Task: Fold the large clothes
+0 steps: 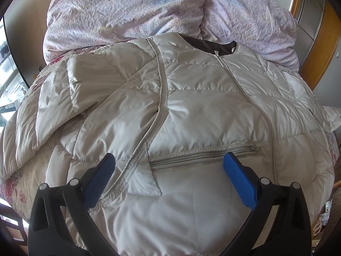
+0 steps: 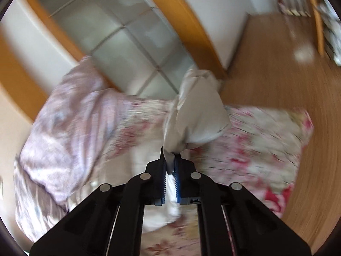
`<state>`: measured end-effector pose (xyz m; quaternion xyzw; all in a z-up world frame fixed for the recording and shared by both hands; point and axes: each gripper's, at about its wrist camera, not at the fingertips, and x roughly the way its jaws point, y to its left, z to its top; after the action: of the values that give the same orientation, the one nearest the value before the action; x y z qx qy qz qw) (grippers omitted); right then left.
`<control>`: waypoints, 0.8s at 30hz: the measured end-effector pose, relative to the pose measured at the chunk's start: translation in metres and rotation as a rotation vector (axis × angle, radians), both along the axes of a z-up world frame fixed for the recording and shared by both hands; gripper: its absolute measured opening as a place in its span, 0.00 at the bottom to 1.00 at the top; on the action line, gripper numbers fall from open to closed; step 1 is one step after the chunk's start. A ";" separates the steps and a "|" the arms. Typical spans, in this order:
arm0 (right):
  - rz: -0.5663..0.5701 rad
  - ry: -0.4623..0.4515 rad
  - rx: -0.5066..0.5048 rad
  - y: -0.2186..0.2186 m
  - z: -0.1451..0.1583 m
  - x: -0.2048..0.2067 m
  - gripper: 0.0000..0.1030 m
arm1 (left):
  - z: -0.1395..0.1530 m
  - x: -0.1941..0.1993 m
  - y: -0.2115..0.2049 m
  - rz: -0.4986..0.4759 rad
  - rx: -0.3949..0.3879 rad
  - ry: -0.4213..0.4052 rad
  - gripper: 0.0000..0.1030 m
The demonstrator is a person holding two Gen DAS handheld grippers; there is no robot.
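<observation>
A cream quilted jacket (image 1: 191, 106) lies front up on the bed, zipped, collar at the far end. One sleeve is folded across its left side. My left gripper (image 1: 169, 162) hovers open over the lower front, its blue pads either side of the pocket zipper (image 1: 204, 154), with nothing held. In the blurred right wrist view my right gripper (image 2: 170, 162) is shut on a bunch of the jacket's cream fabric (image 2: 196, 111), which stands lifted above the bed.
A crumpled lilac duvet (image 1: 149, 10) is piled at the head of the floral bedsheet (image 2: 255, 140). A wood-framed glass-panel wardrobe (image 2: 132, 36) stands behind the bed. Wooden floor (image 2: 277, 64) lies to the right.
</observation>
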<state>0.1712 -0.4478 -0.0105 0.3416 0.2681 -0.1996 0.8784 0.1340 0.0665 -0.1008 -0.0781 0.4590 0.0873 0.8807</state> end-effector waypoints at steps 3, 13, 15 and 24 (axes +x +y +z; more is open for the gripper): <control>0.127 -0.055 -0.065 0.042 0.032 0.016 0.07 | -0.003 0.001 0.005 0.005 -0.036 0.011 0.98; 0.713 -0.177 -0.197 0.244 0.088 0.054 0.07 | -0.004 -0.007 0.010 -0.037 -0.114 -0.017 0.98; 0.839 -0.159 -0.192 0.288 0.080 0.059 0.07 | -0.003 -0.010 0.014 -0.038 -0.147 -0.029 0.98; 1.144 0.209 -0.333 0.428 -0.049 0.069 0.07 | 0.011 -0.028 0.025 0.023 -0.144 -0.103 0.98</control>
<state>0.2399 -0.0197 -0.0595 -0.0202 0.4594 0.2326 0.8570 0.1057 0.0917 -0.0896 -0.1507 0.4174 0.0600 0.8941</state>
